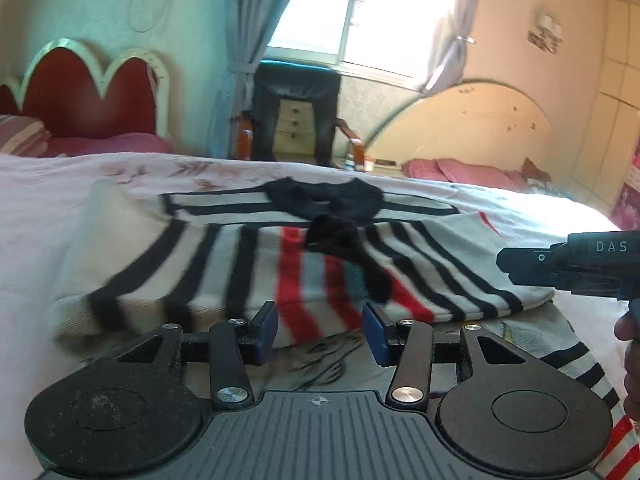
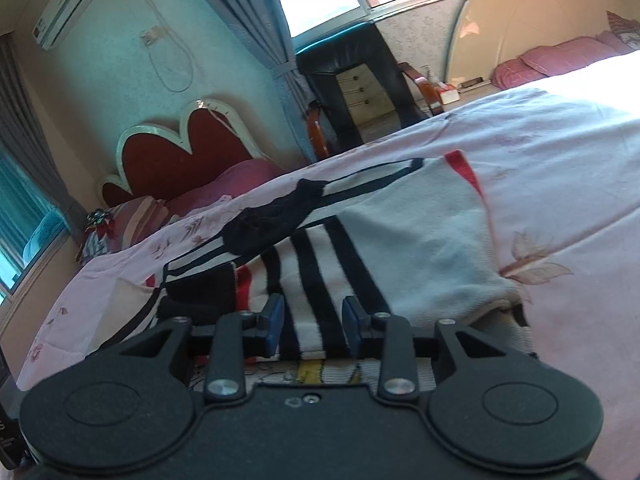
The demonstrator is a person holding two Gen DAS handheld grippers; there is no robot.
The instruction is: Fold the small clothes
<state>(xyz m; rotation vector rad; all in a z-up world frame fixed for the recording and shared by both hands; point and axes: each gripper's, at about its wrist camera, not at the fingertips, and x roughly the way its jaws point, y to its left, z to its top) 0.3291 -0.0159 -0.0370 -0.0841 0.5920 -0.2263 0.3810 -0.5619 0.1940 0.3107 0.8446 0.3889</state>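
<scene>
Two grippers hover low over a striped sweater [image 1: 304, 256] spread on the pink bedsheet [image 1: 40, 240]. Left gripper [image 1: 320, 330] sits level at the sweater's near hem, jaws apart and empty. Right gripper [image 2: 314, 322] tilts over its black-striped side, jaws likewise parted, gripping nothing.

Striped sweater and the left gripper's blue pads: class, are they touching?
Cannot tell. In the left wrist view the left gripper is open, its pads overlapping the striped sweater hem, but no contact or gap shows plainly.
</scene>
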